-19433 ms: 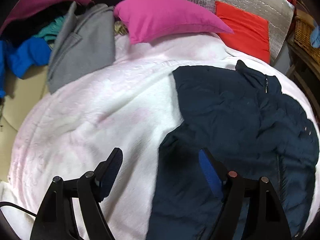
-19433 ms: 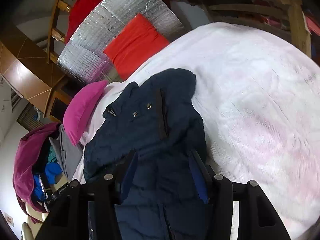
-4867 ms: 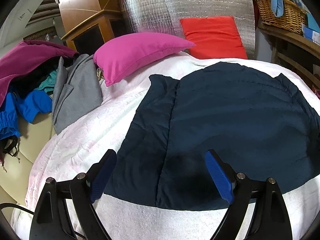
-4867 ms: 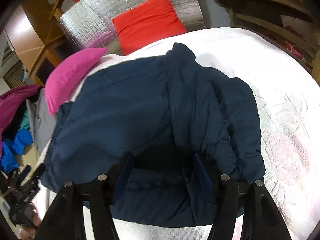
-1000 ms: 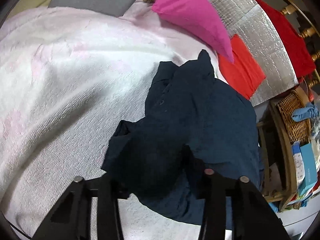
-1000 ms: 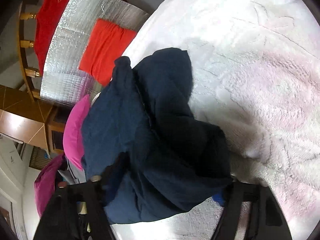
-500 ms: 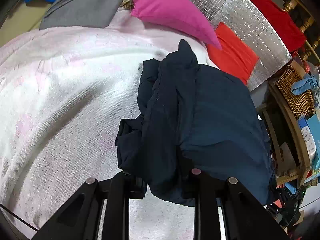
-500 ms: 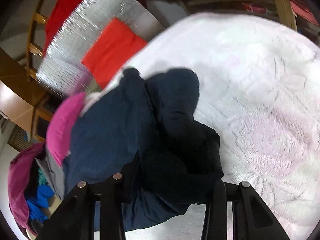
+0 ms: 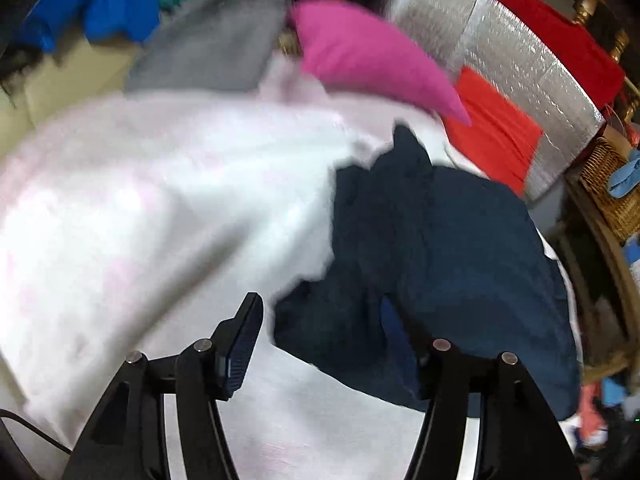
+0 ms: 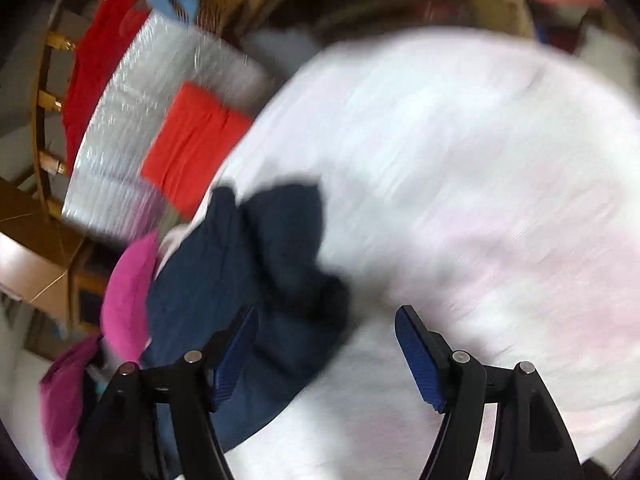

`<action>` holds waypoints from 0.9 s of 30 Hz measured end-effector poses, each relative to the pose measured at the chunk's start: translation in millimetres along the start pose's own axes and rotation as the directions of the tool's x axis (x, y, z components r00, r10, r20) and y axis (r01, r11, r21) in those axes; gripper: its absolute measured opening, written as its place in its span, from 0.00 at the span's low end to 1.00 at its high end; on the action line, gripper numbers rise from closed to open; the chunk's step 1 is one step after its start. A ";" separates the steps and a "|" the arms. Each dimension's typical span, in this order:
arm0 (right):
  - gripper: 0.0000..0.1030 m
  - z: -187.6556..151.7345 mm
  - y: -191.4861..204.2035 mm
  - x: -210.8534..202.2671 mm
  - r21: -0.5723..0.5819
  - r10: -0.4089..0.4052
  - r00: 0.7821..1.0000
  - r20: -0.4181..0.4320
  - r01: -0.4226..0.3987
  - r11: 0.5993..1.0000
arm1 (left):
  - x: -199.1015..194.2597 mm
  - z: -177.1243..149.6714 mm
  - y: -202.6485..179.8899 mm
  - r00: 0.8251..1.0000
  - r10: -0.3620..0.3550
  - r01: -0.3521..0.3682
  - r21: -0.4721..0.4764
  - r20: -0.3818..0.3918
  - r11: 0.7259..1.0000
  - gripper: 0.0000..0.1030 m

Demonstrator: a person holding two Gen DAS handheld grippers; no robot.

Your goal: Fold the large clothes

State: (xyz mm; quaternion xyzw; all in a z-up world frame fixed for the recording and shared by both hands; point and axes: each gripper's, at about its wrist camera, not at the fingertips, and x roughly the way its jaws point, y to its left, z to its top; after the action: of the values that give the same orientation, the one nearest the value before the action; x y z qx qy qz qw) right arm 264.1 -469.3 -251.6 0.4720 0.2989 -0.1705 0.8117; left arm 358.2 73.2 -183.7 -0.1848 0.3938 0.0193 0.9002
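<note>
Both grippers have just let go of the dark blue jacket: the left gripper and the right gripper have each just been opening, and their jaws now stand apart with no cloth pinched, though the jacket's near edge lies between both pairs. The jacket sits bunched and partly folded on the white bed cover, toward the pillows, with a collar or sleeve sticking up at its far end. To finish the fold well, I would judge it best to draw both grippers clear without snagging the loose edge, then take the near hem at its two corners, pull it taut and lay it evenly over the far half, tucking the stray part in. Counted: one jacket, one pink pillow, one red cushion, one grey garment, two grippers.
</note>
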 end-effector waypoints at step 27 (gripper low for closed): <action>0.72 -37.0 89.3 26.6 -0.428 0.024 1.000 -0.001 -0.023 0.904 | 10.0 -48.0 -73.7 0.994 0.108 -0.104 0.345 0.007 0.933 0.87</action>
State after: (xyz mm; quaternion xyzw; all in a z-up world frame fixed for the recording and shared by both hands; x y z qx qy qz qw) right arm 322.4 -392.7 -223.4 0.2857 0.3216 -0.0921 0.8981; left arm 344.7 -13.2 -197.3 -0.0031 0.4059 -0.0026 0.9139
